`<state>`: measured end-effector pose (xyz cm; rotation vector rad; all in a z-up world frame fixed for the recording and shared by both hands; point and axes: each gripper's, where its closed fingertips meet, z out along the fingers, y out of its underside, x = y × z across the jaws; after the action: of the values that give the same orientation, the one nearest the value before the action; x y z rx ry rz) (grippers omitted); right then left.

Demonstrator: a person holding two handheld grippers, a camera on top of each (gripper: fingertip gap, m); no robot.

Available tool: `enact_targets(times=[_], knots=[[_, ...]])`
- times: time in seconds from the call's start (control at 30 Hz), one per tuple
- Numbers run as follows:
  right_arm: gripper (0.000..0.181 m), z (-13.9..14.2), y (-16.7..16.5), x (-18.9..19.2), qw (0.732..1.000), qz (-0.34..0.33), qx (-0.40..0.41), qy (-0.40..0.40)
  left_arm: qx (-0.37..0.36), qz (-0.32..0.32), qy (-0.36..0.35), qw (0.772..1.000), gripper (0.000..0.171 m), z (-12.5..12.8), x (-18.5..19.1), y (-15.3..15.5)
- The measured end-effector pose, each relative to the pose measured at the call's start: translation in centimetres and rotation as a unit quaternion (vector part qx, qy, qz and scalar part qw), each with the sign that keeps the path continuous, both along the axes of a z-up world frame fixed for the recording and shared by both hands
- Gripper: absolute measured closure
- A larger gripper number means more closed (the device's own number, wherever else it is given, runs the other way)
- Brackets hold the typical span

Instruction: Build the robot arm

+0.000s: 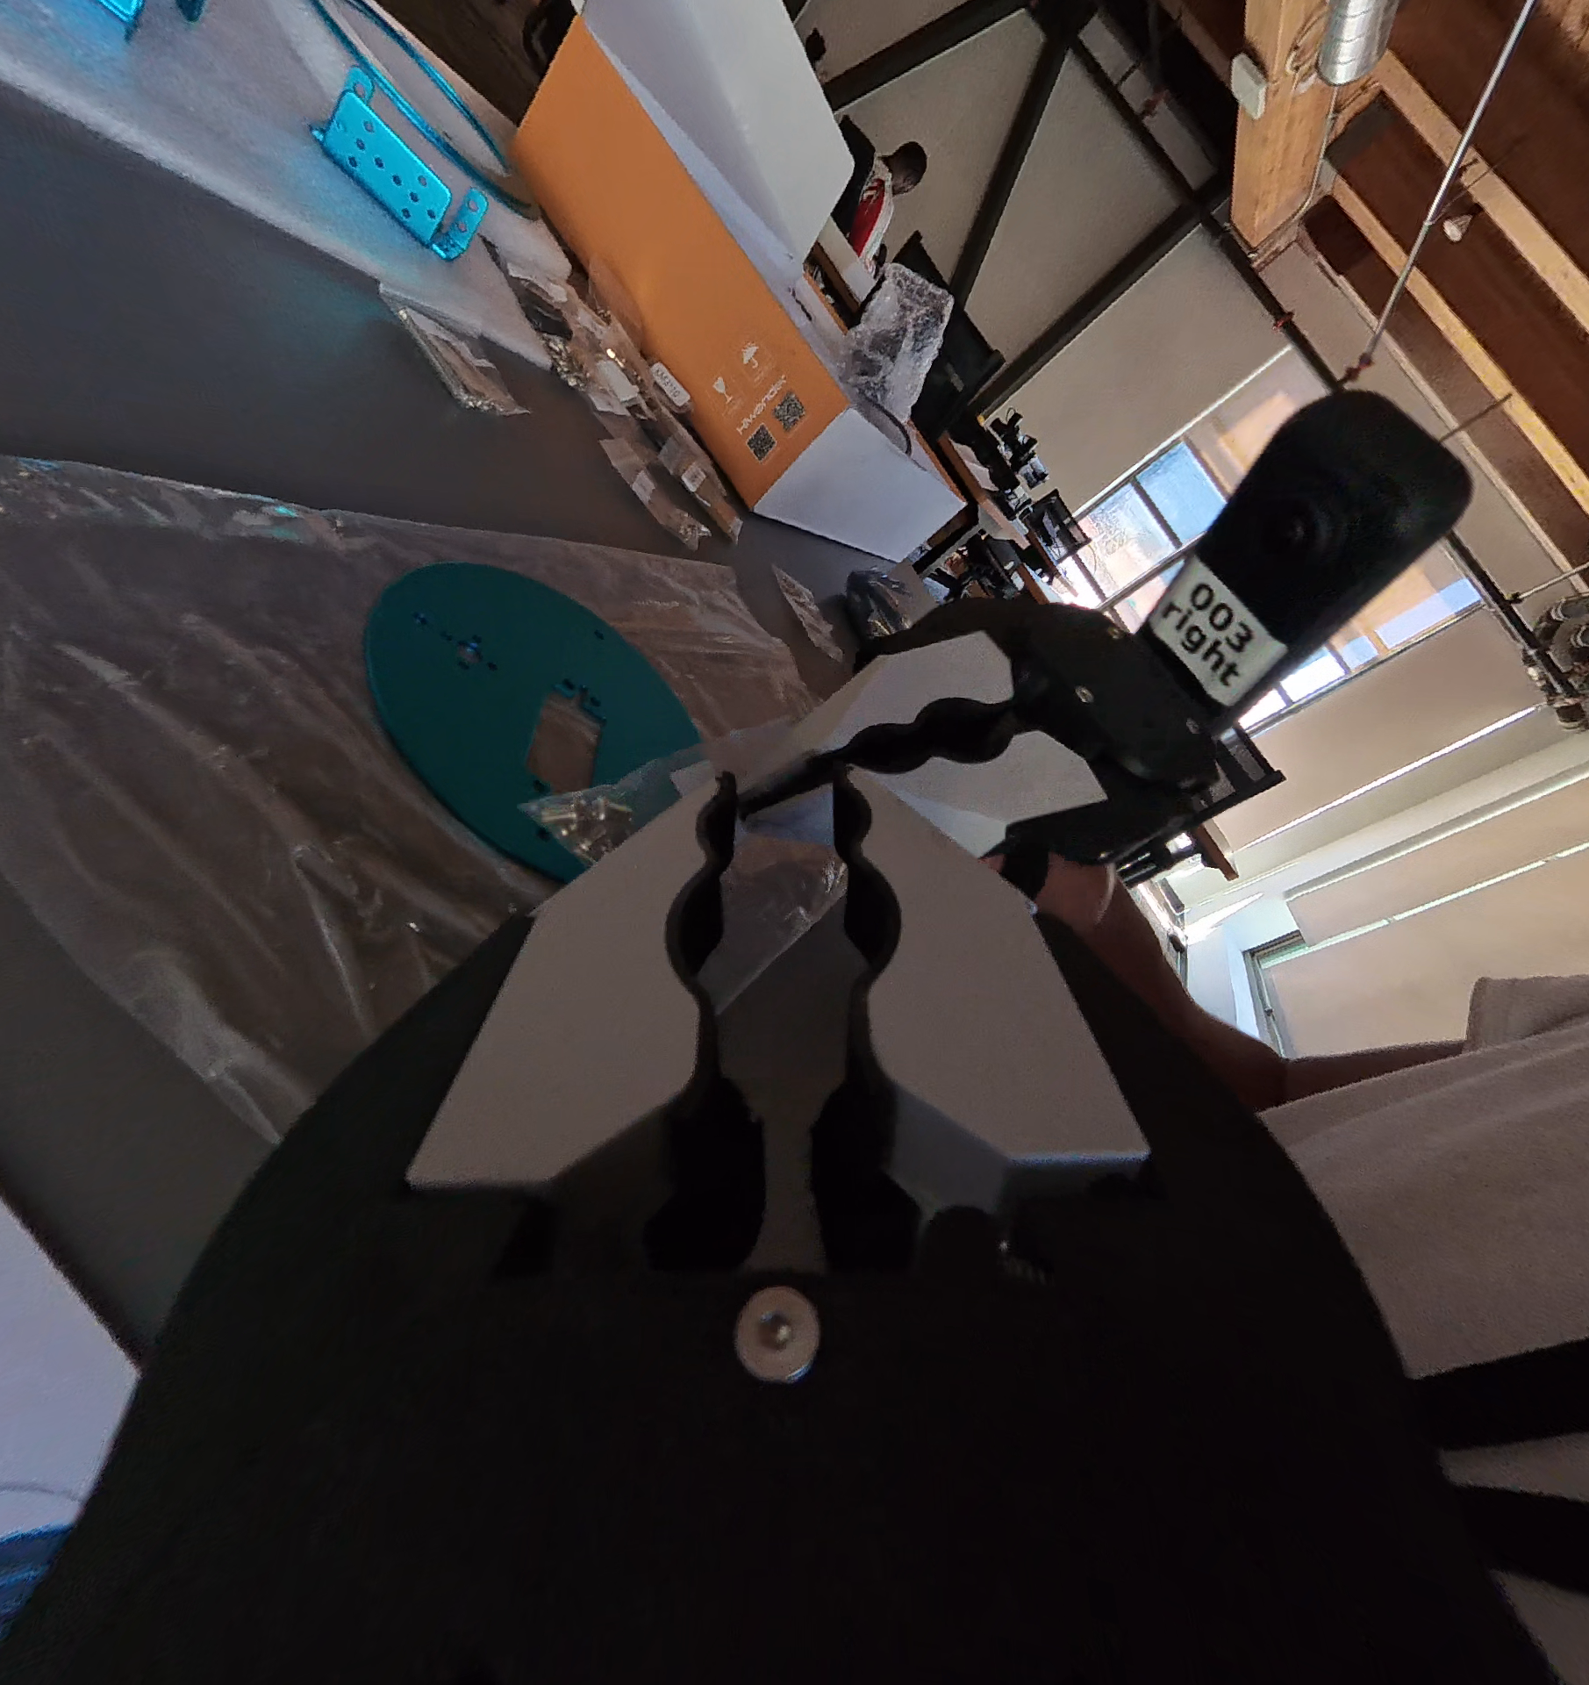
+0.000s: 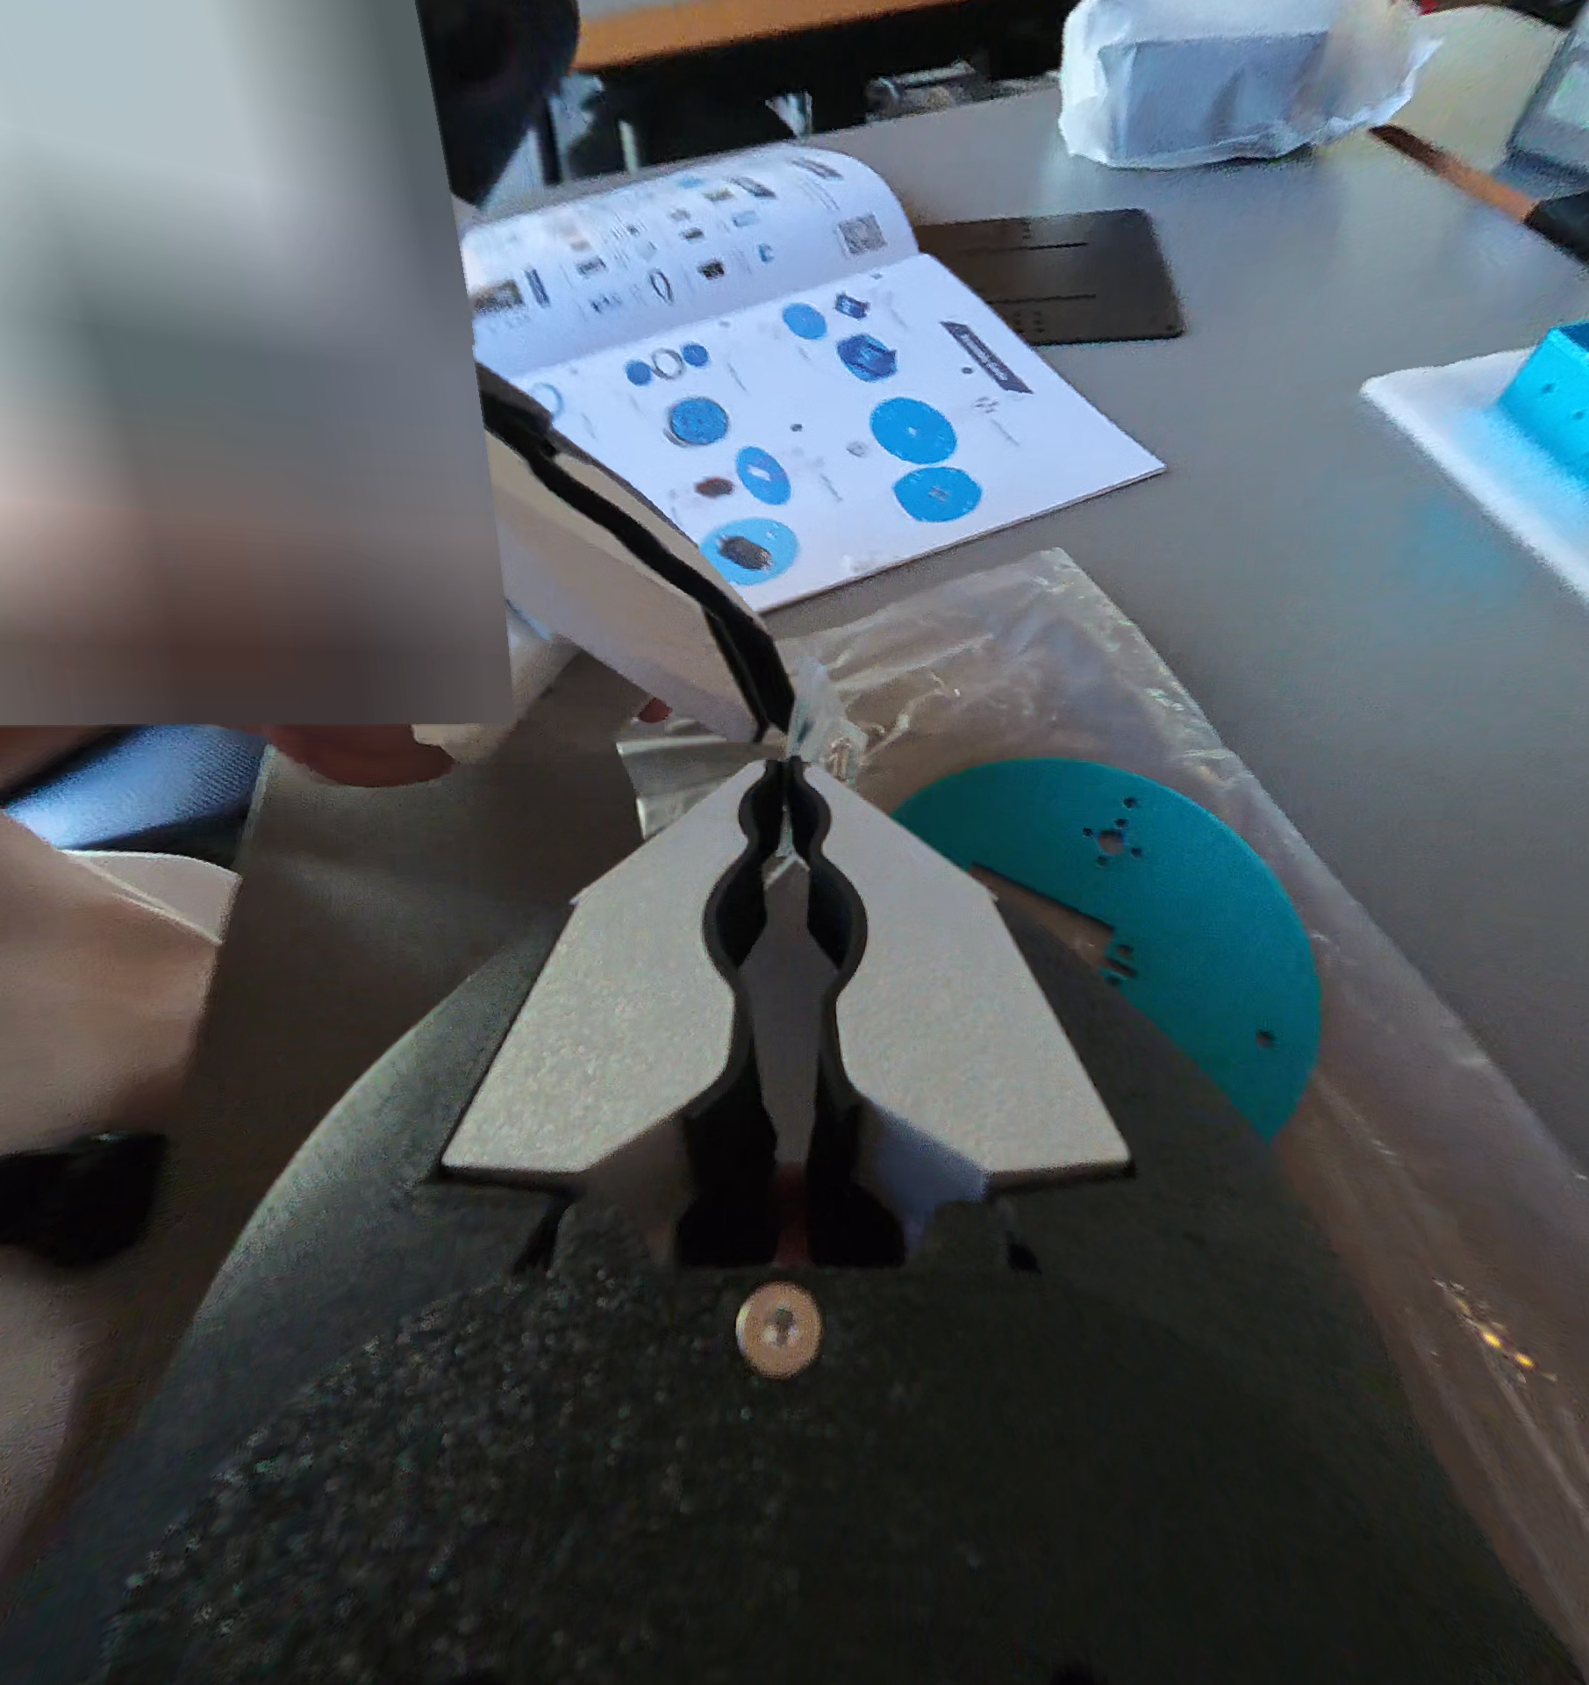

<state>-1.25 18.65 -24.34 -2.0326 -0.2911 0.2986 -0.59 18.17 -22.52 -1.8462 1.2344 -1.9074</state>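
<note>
A small clear bag of screws (image 1: 590,816) hangs between both grippers, just above a teal round plate (image 1: 462,656) that lies on a large clear plastic bag (image 1: 180,729). My left gripper (image 1: 783,780) pinches one edge of the small bag, its tips a little apart. My right gripper (image 2: 783,770) is shut on the small bag (image 2: 818,716) from the opposite side. The two grippers meet tip to tip: the right one shows in the left wrist view (image 1: 763,795), the left one in the right wrist view (image 2: 777,720). The teal plate (image 2: 1182,912) lies right of the tips.
An open picture booklet (image 2: 863,410) and a black plate (image 2: 1064,273) lie beyond. A blue bracket (image 1: 398,173) sits on white foam; several small hardware bags (image 1: 590,337) lie by an orange and white box (image 1: 681,255). A person's sleeve is at the left. The grippers are tip to tip, or close to it. Left tips and right tips are each some 11 cm from the teal plate (image 2: 1182,912). Look for it in the left wrist view (image 1: 527,639) too.
</note>
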Motion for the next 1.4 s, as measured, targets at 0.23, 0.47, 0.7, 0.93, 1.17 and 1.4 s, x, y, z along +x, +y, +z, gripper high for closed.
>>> enact_targets(times=[0.23, 0.47, 0.7, 0.93, 1.17, 1.4], knots=[[0.181, -0.67, -0.02, 0.26, 0.997, -0.017, -0.01, -0.077, -0.011, 0.015, 0.021, 1.0, 0.155, -0.8, 0.47, 0.13], [0.181, -0.36, -0.14, 0.51, 0.997, -0.025, -0.012, -0.07, -0.012, 0.006, 0.014, 1.0, 0.158, -0.42, 0.62, -0.02], [0.181, -0.14, -0.31, 0.58, 0.998, -0.023, -0.012, -0.052, -0.023, 0.005, 0.004, 1.0, 0.16, -0.28, 0.72, -0.16], [0.181, -0.02, -0.29, 0.53, 0.999, -0.022, -0.012, -0.037, -0.032, 0.001, -0.001, 1.0, 0.162, -0.14, 0.63, -0.14], [0.181, -0.06, -0.25, 0.31, 0.999, -0.018, -0.012, -0.027, -0.045, -0.001, -0.008, 0.999, 0.171, 0.0, 0.52, -0.08], [0.181, -0.03, -0.22, 0.37, 0.999, -0.018, -0.011, -0.026, -0.036, 0.002, 0.006, 0.999, 0.171, -0.47, 0.45, 0.12]])
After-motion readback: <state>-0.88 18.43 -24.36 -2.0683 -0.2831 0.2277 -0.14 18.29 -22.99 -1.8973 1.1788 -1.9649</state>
